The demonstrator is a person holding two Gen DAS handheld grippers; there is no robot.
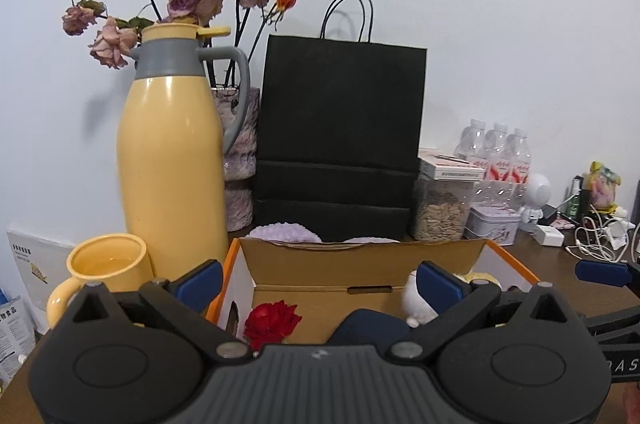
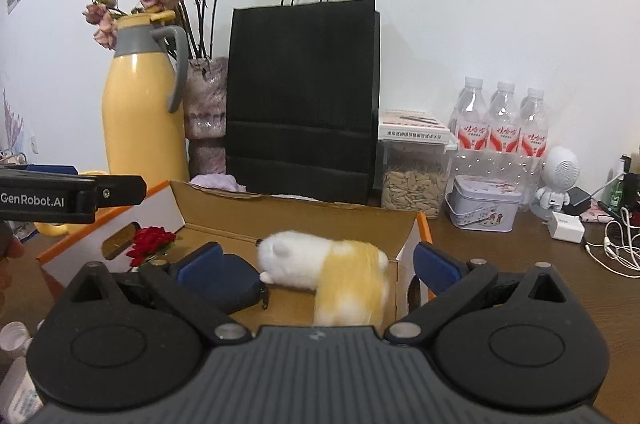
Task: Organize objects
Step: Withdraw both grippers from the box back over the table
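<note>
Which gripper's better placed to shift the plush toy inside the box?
Right. The right gripper is open directly over the plush toy in the cardboard box; the left gripper is open nearer the red rose.

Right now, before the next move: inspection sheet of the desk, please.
Surface: brown wooden table, crowded along the wall.
Job's things: open box holds a red rose, a dark blue pouch and a white-yellow plush, blurred.
Clutter: yellow jug, mug, vase of dried roses, black bag, seed jar, tin, water bottles, white speaker.
Grippers: left gripper open, empty; right gripper open over the box.
Cables: white cable and charger at far right.
Surroundings: white wall.
</note>
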